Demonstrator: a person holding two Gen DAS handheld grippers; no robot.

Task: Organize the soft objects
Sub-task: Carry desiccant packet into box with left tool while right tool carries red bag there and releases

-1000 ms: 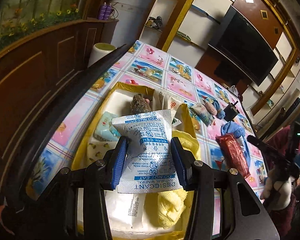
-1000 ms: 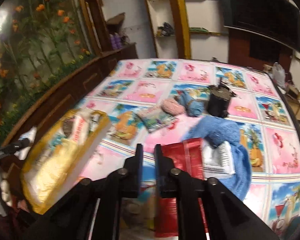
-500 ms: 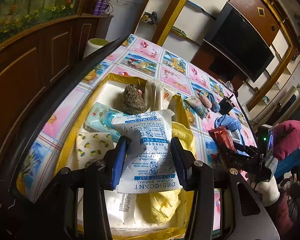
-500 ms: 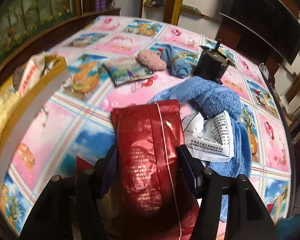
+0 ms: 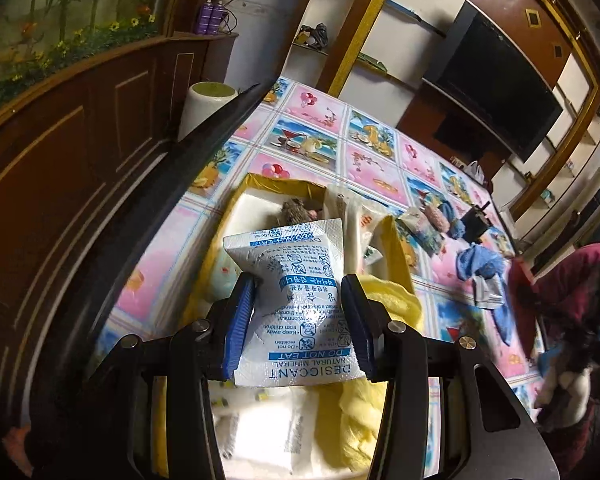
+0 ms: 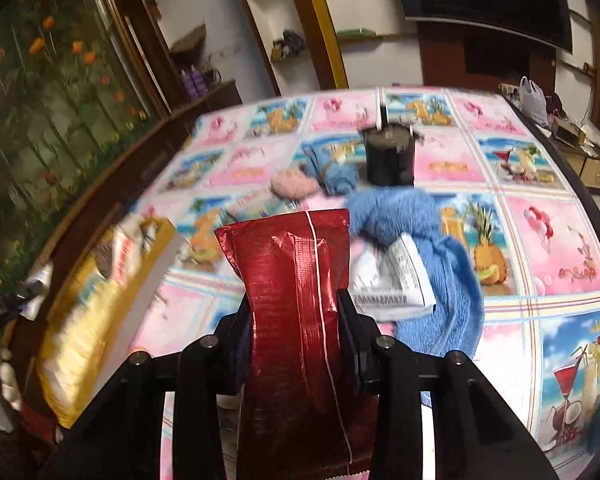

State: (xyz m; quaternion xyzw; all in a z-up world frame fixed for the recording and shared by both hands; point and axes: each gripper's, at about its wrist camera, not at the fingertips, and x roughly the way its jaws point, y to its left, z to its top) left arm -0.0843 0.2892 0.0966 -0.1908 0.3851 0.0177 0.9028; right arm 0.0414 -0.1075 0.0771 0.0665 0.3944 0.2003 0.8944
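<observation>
A white desiccant packet (image 5: 300, 280) with blue print is pinched in my left gripper (image 5: 298, 312), which is shut on it above the yellow-rimmed box (image 5: 396, 240). The box holds a yellow towel (image 5: 384, 308), a grey-brown fuzzy thing (image 5: 296, 210) and some white packets. In the right wrist view my right gripper (image 6: 296, 320) is closing on a shiny red packet (image 6: 292, 256); its pads squeeze the packet's waist and hold it above the table. The same box (image 6: 152, 288) lies to its left.
Beyond the red packet lie a blue towel (image 6: 396, 212) with a white printed sachet (image 6: 396, 280) on it, a pink puff (image 6: 294, 186), a rolled blue cloth (image 6: 336, 172) and a black cup (image 6: 390, 156). A person's red sleeve (image 5: 572, 292) is at the right.
My right gripper went from shut and empty to open around the red packet, then closed on it and raised it. My left gripper shifted a little over the box, still holding the desiccant packet.
</observation>
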